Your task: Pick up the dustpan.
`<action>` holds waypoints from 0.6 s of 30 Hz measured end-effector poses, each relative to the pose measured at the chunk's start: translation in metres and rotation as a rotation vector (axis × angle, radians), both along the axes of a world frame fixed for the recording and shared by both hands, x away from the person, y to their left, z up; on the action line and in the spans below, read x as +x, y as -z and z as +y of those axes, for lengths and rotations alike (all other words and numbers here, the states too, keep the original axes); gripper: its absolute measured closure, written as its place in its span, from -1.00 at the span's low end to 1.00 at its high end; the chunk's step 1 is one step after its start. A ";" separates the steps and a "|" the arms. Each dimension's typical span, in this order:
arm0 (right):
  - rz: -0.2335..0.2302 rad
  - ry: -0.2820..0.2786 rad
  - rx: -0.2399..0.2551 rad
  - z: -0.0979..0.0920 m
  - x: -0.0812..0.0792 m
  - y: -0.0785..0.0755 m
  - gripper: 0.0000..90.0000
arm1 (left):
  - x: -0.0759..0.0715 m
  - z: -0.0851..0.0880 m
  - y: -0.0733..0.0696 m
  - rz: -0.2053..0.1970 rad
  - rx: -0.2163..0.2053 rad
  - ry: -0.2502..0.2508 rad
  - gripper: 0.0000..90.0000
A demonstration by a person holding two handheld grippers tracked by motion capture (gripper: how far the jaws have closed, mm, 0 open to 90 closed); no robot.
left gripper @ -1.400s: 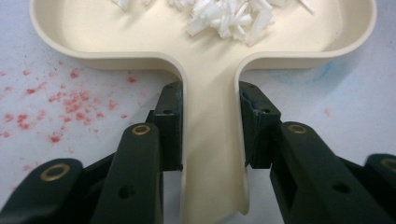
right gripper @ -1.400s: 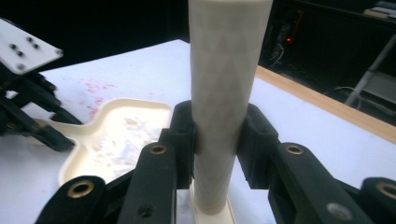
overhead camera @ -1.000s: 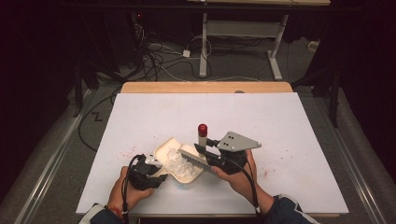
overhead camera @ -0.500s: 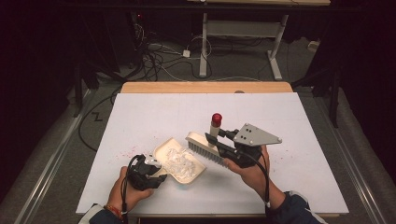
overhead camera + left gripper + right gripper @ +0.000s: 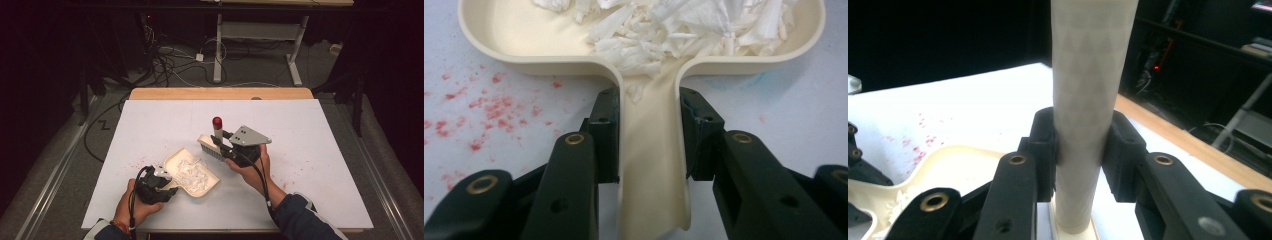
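Two grippers at work on a white table (image 5: 310, 150) in a dark room, cables (image 5: 165, 60) strewn on the floor beyond it.

The cream dustpan (image 5: 192, 172) sits near the table's front edge, heaped with white shreds (image 5: 190, 170); red specks (image 5: 489, 105) dot the surface to the left of its handle. The left gripper (image 5: 649, 125) is clamped on that handle, jaws pressed to both sides. Just right of the dustpan, the right gripper (image 5: 1080, 145) squeezes the pale handle of a brush (image 5: 212, 145), red-capped and standing upright, bristles seemingly lifted off the table, though that's hard to judge. A wooden strip (image 5: 220, 93) edges the far side.
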State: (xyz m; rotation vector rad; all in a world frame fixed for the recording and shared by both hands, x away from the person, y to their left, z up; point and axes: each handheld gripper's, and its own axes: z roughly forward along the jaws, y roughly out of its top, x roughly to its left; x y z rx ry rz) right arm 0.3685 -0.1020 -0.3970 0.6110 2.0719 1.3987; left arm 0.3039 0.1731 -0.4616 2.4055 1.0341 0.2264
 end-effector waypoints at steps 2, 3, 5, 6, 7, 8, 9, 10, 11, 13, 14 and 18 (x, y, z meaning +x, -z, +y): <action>-0.003 -0.019 -0.001 0.006 -0.003 0.001 0.57 | -0.002 0.002 -0.001 0.006 0.000 -0.001 0.40; -0.006 -0.028 -0.007 0.008 -0.004 0.001 0.57 | -0.002 0.002 0.000 0.005 -0.003 -0.004 0.40; 0.007 -0.056 -0.011 0.013 -0.009 0.003 0.57 | -0.002 0.002 0.000 0.006 -0.001 -0.006 0.40; 0.009 -0.071 -0.019 0.017 -0.015 0.004 0.56 | -0.003 0.003 0.000 0.006 -0.002 -0.006 0.40; 0.009 -0.071 -0.019 0.017 -0.015 0.004 0.56 | -0.003 0.003 0.000 0.007 -0.004 -0.007 0.40; 0.017 -0.081 -0.014 0.018 -0.017 0.004 0.56 | -0.003 0.003 0.000 0.009 0.001 -0.006 0.40; 0.025 -0.096 -0.002 0.019 -0.019 0.003 0.56 | -0.003 0.002 0.000 0.009 -0.001 -0.009 0.40; 0.030 -0.117 0.002 0.020 -0.023 0.003 0.56 | -0.003 0.002 0.000 0.009 -0.002 -0.011 0.40; 0.034 -0.125 0.006 0.021 -0.026 0.002 0.56 | -0.003 0.002 0.000 0.009 -0.001 -0.011 0.40; 0.050 -0.154 0.014 0.023 -0.031 0.001 0.57 | -0.003 0.001 0.000 0.008 0.002 -0.011 0.40; 0.047 -0.160 0.014 0.023 -0.034 0.000 0.57 | -0.003 0.001 0.000 0.008 0.001 -0.011 0.40; 0.061 -0.203 0.034 0.023 -0.041 -0.007 0.57 | -0.003 0.001 0.001 0.008 0.004 -0.009 0.40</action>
